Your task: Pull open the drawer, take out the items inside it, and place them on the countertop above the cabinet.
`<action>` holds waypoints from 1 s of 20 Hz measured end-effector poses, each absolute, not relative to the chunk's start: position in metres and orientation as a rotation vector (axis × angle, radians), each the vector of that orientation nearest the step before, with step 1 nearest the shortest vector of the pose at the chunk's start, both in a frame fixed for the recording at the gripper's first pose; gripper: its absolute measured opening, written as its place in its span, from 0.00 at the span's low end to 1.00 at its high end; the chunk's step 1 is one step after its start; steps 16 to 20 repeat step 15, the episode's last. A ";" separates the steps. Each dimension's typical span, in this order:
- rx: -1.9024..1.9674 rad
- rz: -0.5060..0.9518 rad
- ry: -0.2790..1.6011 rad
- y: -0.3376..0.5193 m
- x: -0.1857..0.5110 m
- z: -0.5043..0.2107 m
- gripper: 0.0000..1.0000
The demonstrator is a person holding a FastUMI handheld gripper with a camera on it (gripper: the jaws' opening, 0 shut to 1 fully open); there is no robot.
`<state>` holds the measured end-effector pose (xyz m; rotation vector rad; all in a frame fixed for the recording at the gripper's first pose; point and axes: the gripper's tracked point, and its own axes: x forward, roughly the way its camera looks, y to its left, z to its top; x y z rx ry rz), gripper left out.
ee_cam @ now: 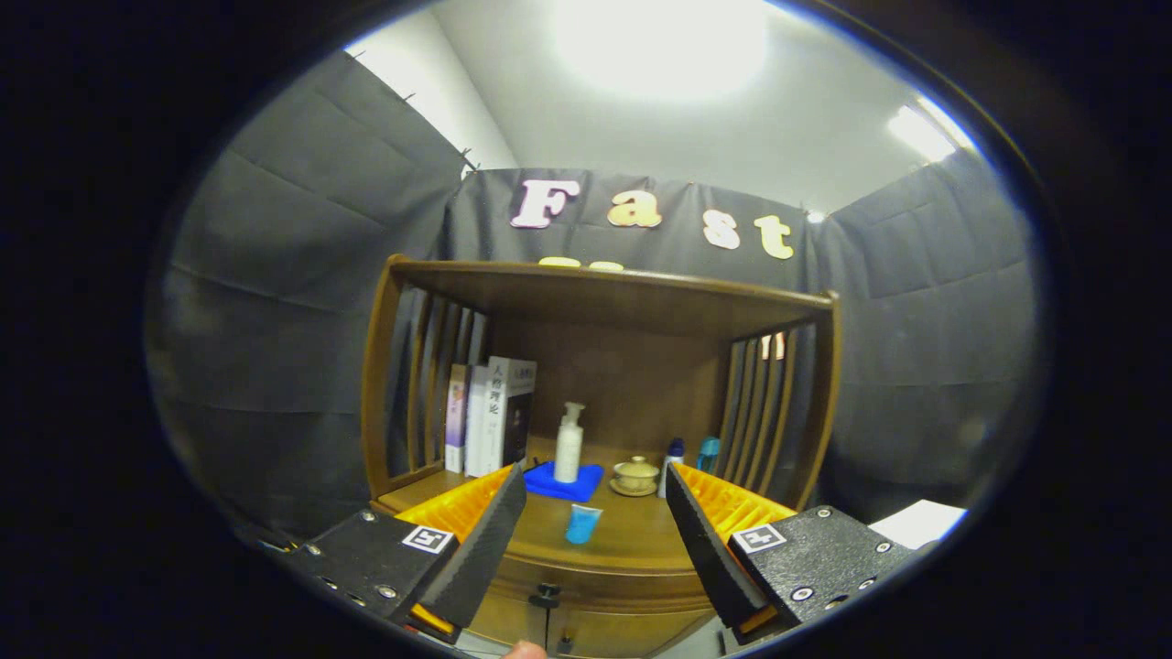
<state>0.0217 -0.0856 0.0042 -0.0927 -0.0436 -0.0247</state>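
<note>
My gripper point(595, 490) is open, its two black fingers point(481, 545) spread wide with nothing between them. Beyond them lies the brown wooden countertop point(632, 549) of the cabinet. A small blue cup point(582, 523) stands on it, seen between the fingers. Below the countertop's curved front edge is the drawer front with a small dark knob point(546, 597); the drawer looks shut. A fingertip point(526, 651) of a person shows just under it.
On the countertop further back are a white pump bottle point(569, 445) on a blue cloth point(566, 482), a lidded tea bowl point(635, 475), two small bottles point(689, 458) and several upright books point(493, 414). A slatted wooden shelf frame point(604, 293) encloses sides and top.
</note>
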 end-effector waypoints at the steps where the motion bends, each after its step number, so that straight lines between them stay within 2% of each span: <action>1: -0.091 -0.042 -0.043 -0.090 0.022 0.011 0.95; 6: 0.015 -0.120 0.060 -0.094 0.033 -0.005 0.95; 8: 0.014 -0.109 0.047 -0.092 0.031 -0.008 0.95; 10: -0.007 -0.184 0.033 -0.107 0.025 -0.012 0.95; 20: 0.039 -0.202 0.025 -0.102 0.018 -0.008 0.95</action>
